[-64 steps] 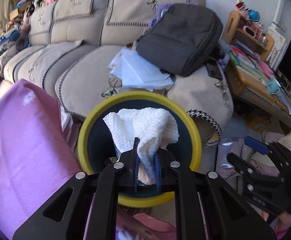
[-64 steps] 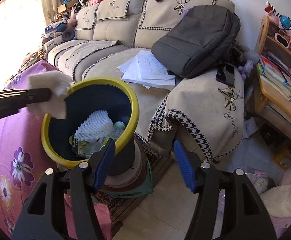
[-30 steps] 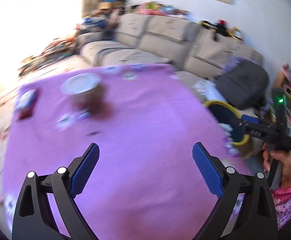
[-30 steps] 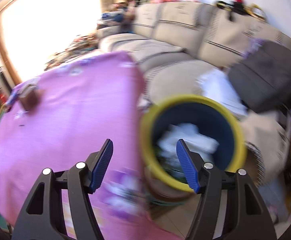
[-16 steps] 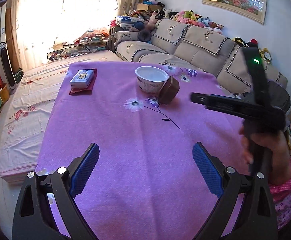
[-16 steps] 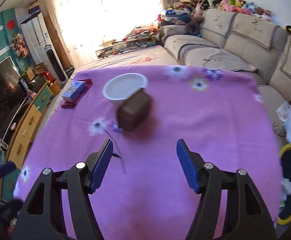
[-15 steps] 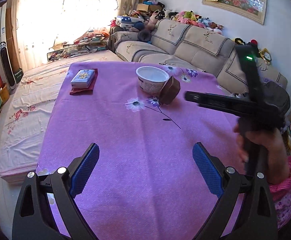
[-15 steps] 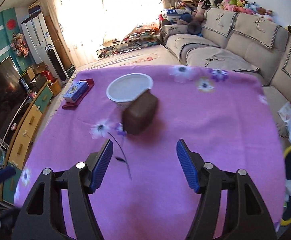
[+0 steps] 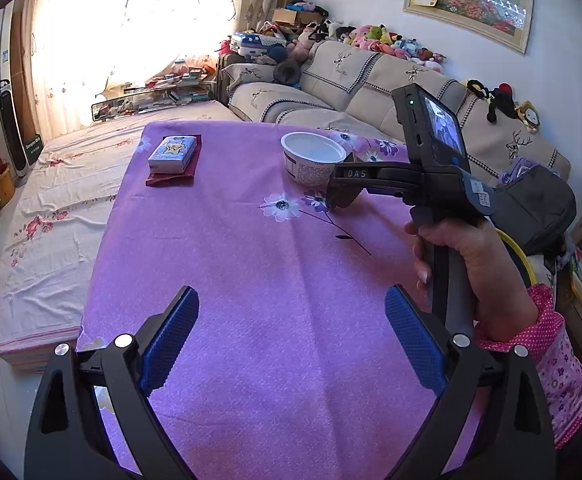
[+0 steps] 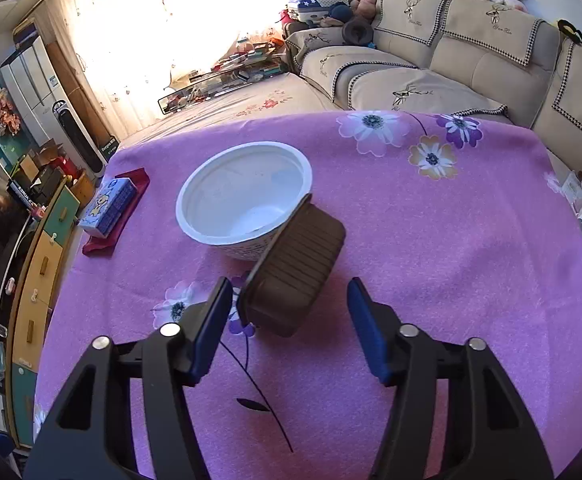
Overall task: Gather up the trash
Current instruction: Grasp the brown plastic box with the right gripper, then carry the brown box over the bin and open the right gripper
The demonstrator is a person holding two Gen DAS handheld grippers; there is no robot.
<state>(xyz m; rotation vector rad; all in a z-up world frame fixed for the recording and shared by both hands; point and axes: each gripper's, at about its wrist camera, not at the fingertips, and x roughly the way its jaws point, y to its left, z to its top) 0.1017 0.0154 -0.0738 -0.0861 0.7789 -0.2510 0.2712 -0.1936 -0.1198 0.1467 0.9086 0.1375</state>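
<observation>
A brown ribbed plastic tray (image 10: 297, 270) leans tilted against a white empty bowl (image 10: 245, 200) on the purple flowered tablecloth (image 10: 451, 272). My right gripper (image 10: 289, 322) is open, its fingers on either side of the tray's near end, apart from it. In the left wrist view the right gripper (image 9: 337, 196) reaches over the tray beside the bowl (image 9: 313, 158). My left gripper (image 9: 291, 340) is open and empty above the cloth's near part. The yellow-rimmed bin (image 9: 521, 258) shows behind the right hand.
A blue tissue pack (image 9: 173, 154) lies on a red cloth at the table's far left corner; it also shows in the right wrist view (image 10: 109, 208). A beige sofa (image 9: 371, 92) with a grey backpack (image 9: 537, 208) stands beyond the table. Drawers (image 10: 37, 276) line the left.
Both grippers swung from the bin to the table. The left gripper let go of the white tissue into the bin. The right gripper has moved in close to the brown tray.
</observation>
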